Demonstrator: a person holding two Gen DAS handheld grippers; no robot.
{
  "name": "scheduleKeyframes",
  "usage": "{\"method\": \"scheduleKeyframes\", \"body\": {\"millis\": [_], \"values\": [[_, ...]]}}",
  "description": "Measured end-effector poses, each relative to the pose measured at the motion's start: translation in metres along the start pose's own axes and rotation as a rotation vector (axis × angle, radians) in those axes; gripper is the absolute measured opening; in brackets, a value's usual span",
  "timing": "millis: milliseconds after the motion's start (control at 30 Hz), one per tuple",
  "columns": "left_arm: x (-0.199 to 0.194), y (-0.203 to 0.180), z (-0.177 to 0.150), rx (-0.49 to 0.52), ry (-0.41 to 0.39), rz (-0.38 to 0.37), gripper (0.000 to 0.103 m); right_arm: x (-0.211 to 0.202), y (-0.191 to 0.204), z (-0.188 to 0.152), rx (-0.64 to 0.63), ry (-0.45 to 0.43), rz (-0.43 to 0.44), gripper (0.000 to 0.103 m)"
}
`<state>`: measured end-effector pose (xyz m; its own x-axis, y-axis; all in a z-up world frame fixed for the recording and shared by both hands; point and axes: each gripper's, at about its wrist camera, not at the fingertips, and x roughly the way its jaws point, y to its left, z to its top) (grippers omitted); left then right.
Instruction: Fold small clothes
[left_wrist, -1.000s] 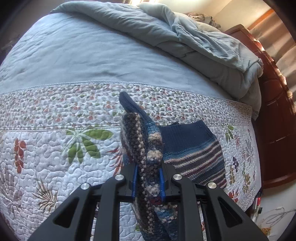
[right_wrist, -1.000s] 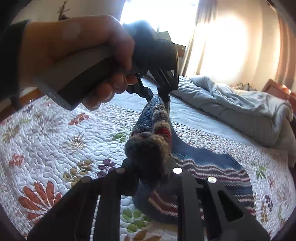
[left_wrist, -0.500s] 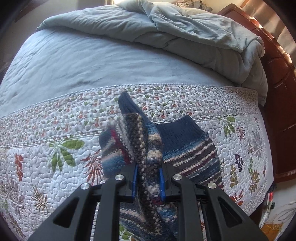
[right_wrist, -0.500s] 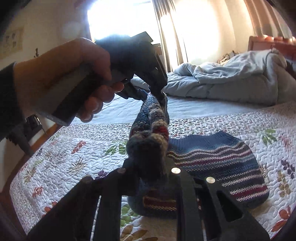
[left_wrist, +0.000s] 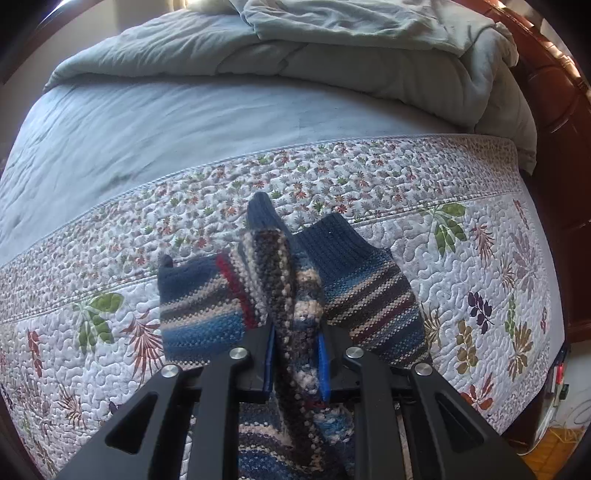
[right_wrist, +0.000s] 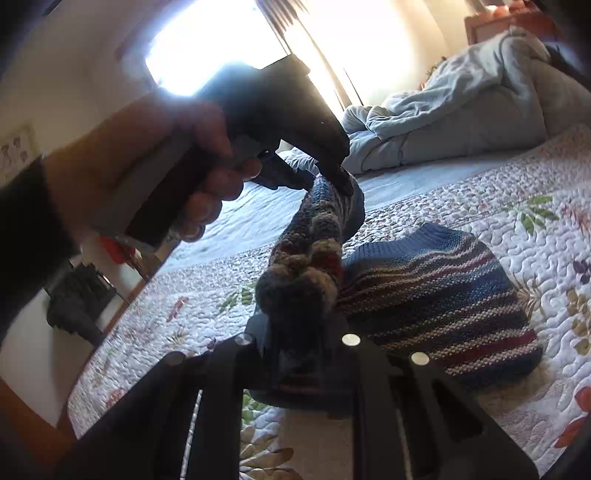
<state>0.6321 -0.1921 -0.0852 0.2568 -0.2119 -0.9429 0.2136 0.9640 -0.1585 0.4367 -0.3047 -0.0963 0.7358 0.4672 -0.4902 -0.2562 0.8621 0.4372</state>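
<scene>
A small striped knit sweater (left_wrist: 369, 295), navy with blue, cream and maroon bands, lies partly on the floral quilt (left_wrist: 480, 258). My left gripper (left_wrist: 295, 354) is shut on a bunched fold of its edge. A sleeve (left_wrist: 195, 306) hangs to the left. My right gripper (right_wrist: 299, 328) is shut on the other end of the same lifted edge. The edge (right_wrist: 317, 229) stretches taut between the two grippers, above the sweater's body (right_wrist: 436, 302). In the right wrist view, the left gripper (right_wrist: 341, 181) and the hand that holds it show at the upper left.
A rumpled grey-blue duvet (left_wrist: 369, 55) is piled at the head of the bed. A pale blue sheet (left_wrist: 184, 122) lies beyond the quilt. A dark wooden bed frame (left_wrist: 561, 129) runs along the right. The bed edge and floor (right_wrist: 37, 350) are on the left.
Both grippers have carried the held edge across the sweater's body. A sleeve has come out on the left. The left gripper now looks further toward the duvet.
</scene>
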Motion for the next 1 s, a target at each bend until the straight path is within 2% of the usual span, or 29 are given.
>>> {"method": "scheduleKeyframes", "body": {"millis": [200, 333, 1000], "values": [[0.008, -0.018, 0.008, 0.012, 0.006, 0.007, 0.018, -0.008, -0.021, 0.004, 0.072, -0.038, 0.024, 0.013], [0.014, -0.036, 0.015, 0.026, 0.005, 0.012, 0.018, -0.012, -0.045, 0.004, 0.162, -0.059, 0.05, 0.013], [0.065, -0.079, 0.024, 0.065, 0.056, 0.006, 0.018, -0.026, -0.098, -0.007, 0.268, -0.06, -0.004, 0.013]]}}
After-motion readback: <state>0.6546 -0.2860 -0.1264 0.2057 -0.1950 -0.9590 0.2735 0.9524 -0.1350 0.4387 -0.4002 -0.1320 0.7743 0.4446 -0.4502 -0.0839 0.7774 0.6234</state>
